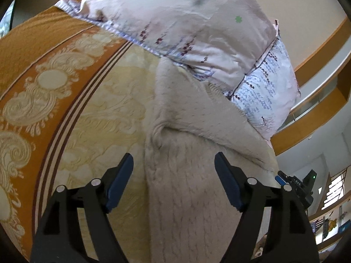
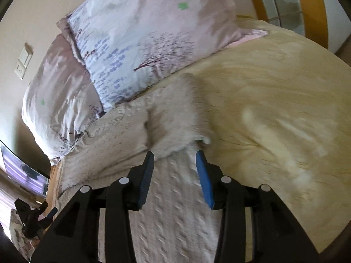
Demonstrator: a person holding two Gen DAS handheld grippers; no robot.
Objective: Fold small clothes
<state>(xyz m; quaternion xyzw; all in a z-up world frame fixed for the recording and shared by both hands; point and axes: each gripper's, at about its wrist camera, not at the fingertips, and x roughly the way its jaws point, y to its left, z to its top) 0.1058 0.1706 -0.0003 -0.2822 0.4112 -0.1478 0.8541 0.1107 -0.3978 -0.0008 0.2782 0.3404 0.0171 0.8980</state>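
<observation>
Where pillows (image 1: 175, 22) lean, patterned bedspread (image 1: 65, 87).

The bed cover (image 2: 274, 114) lies flat and bare on the right side of the right view; a gripper could pass there; in the left view it is bare on the left too (image 1: 92, 114); the sweater (image 1: 193, 175) lies between those bare parts and makes a soft bump with a fold across it; two pillows (image 2: 136, 43) stand at the far end, touching the sweater's top edge, and block the way; behind them is the wall (image 2: 39, 11).
</observation>
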